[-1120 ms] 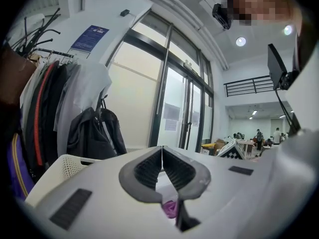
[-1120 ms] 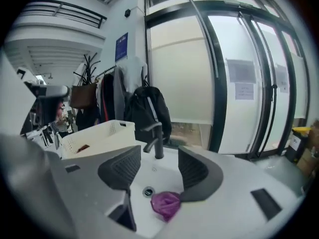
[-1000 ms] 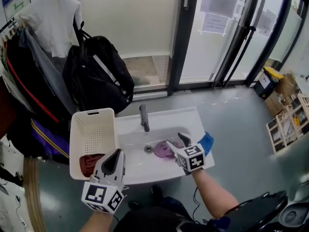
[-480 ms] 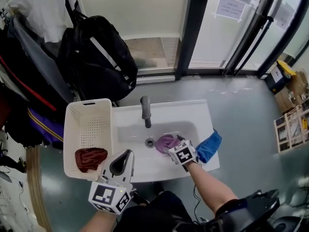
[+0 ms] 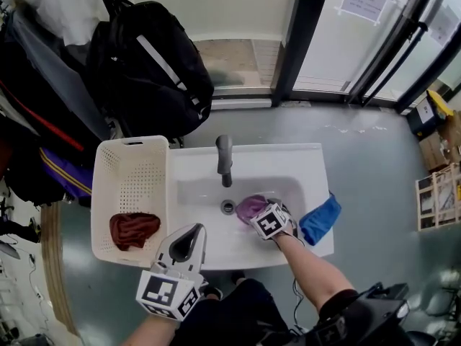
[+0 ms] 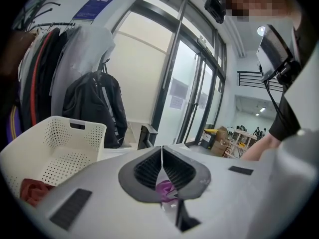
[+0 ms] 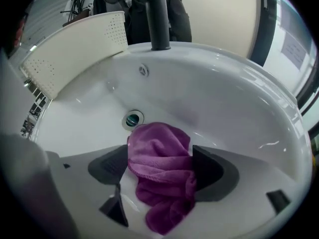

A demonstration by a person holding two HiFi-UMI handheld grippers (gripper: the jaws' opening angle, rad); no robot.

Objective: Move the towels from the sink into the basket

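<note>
Sink (image 5: 288,158), white, with a dark faucet (image 5: 225,157) at its back edge. Purple towel (image 5: 251,206), crumpled in the basin just beside the drain. Right gripper (image 7: 160,167), angled down into the basin, released: its jaws have just been opening and now stand wide apart with the purple towel lying between them. Blue towel (image 5: 320,220), draped over the sink's right edge. Basket (image 5: 130,171), white and perforated, against the sink's left side, with a red towel (image 5: 134,229) at its near end. Left gripper (image 5: 189,238), at the sink's near edge, jaws clenched together, nothing in them.
</note>
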